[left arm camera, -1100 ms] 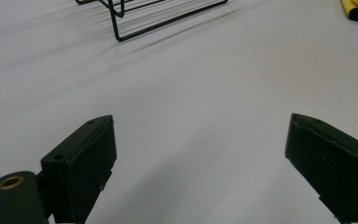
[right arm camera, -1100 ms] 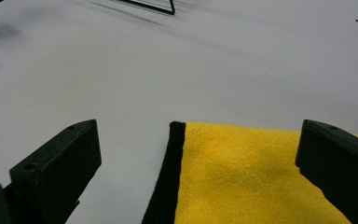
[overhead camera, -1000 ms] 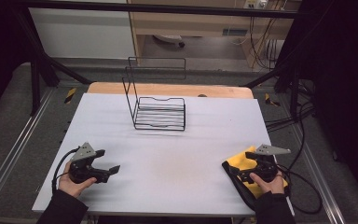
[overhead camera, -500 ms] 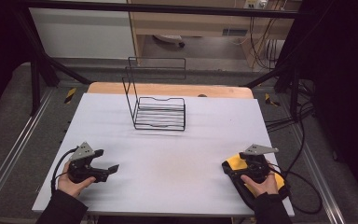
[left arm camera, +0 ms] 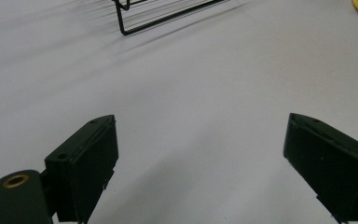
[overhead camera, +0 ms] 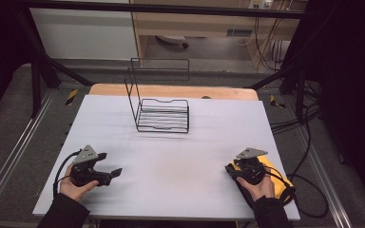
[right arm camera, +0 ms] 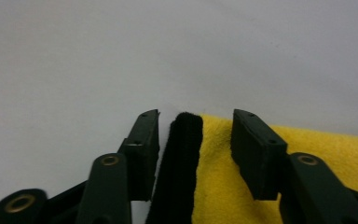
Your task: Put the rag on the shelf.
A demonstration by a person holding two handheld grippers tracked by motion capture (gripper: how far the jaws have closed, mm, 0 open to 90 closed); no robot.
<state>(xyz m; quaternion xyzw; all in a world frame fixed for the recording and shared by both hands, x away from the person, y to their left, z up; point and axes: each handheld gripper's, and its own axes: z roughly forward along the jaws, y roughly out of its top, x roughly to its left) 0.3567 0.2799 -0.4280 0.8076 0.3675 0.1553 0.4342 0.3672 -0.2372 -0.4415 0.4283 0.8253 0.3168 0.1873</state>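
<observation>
A yellow cloth with a black trimmed edge lies at the table's near right corner. My right gripper sits low over its left edge. In the right gripper view the jaws straddle that black edge and have just been closing. A narrow gap remains on the left pad's side, and the right pad stands clear above the yellow cloth. My left gripper rests near the table's front left, open wide, with bare white tabletop between its jaws.
A black wire rack stands at the middle back of the white table; its base rim shows in the left gripper view. A wooden strip runs behind it. Cables hang off the table's right side.
My right gripper has slid left and down onto the cloth's edge, and its jaws have narrowed around the black trim. The left gripper has stayed put.
</observation>
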